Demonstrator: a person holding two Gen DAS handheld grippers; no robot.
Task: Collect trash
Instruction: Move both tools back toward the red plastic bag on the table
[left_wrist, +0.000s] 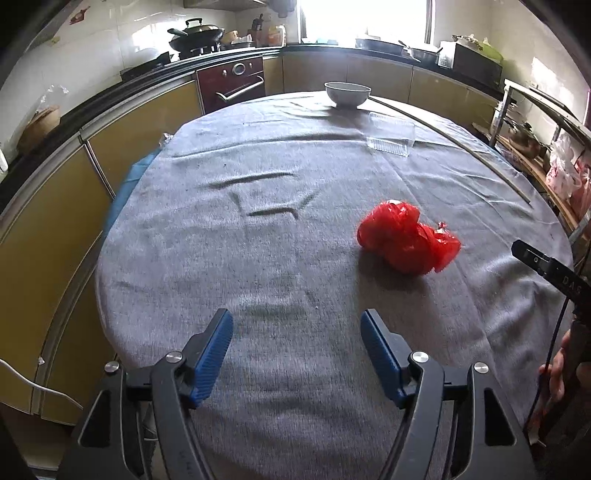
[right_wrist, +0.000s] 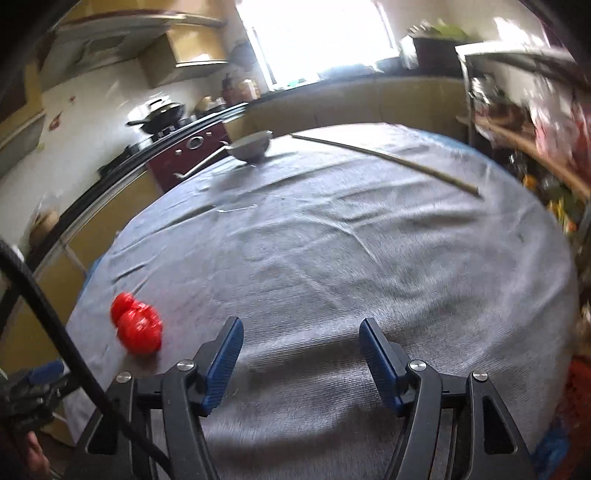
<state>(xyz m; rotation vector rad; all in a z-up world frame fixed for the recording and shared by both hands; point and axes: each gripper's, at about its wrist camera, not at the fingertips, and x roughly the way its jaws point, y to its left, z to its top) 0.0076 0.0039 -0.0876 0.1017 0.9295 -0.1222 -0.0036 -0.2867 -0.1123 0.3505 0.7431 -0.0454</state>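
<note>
Wide-open left gripper (left_wrist: 296, 349) hovers, right gripper (right_wrist: 301, 354) equally spread, crumpled red plastic bag (left_wrist: 408, 240) at two o'clock: light, soft, slippery, so pinch its bunched middle.

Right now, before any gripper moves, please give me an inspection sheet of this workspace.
Surface: round table under wrinkled grey cloth.
Job's things: crumpled red plastic bag; clear plastic container.
Clutter: white bowl; long thin stick.
Grippers: left gripper and right gripper open, holding nothing.
Cables: black cable across right view.
Surroundings: kitchen counter, wok, oven, bright window.
</note>
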